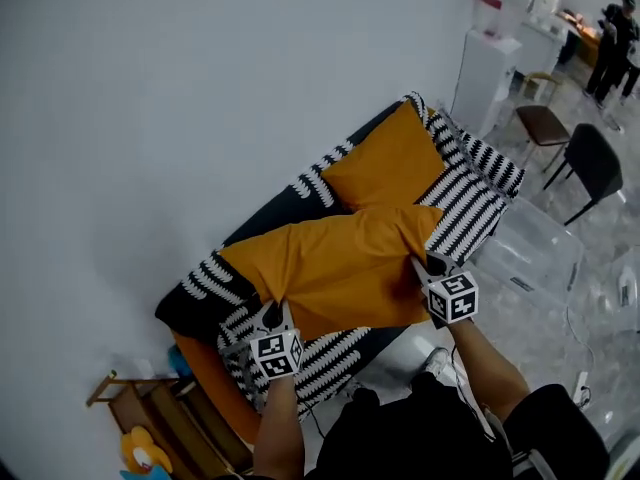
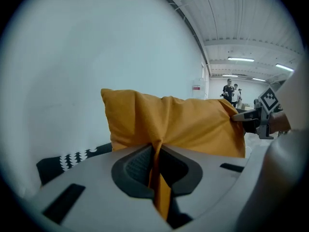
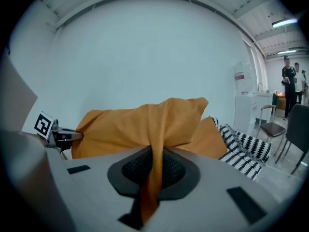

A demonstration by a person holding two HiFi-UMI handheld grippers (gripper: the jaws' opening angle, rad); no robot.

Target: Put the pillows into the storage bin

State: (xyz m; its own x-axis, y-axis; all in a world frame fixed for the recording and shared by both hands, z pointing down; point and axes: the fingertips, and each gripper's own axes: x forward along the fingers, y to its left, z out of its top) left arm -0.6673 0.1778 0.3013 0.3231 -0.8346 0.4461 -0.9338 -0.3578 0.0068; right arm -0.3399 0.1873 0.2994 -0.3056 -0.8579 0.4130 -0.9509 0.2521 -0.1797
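Note:
An orange pillow (image 1: 340, 263) hangs stretched between both grippers above the sofa. My left gripper (image 1: 272, 318) is shut on its near left edge, the cloth pinched between the jaws (image 2: 155, 170). My right gripper (image 1: 428, 268) is shut on its right edge, with a fold of orange cloth caught in the jaws (image 3: 153, 173). A second orange pillow (image 1: 392, 158) lies further back on the sofa, between black-and-white patterned pillows (image 1: 470, 203). A clear plastic storage bin (image 1: 530, 253) stands on the floor to the right of the sofa.
The dark sofa (image 1: 290, 203) runs along a white wall. A low wooden shelf with a toy (image 1: 150, 428) is at the lower left. Chairs (image 1: 590, 168), a white cabinet (image 1: 487, 73) and people stand at the far right. A second clear bin (image 1: 625, 288) is at the right edge.

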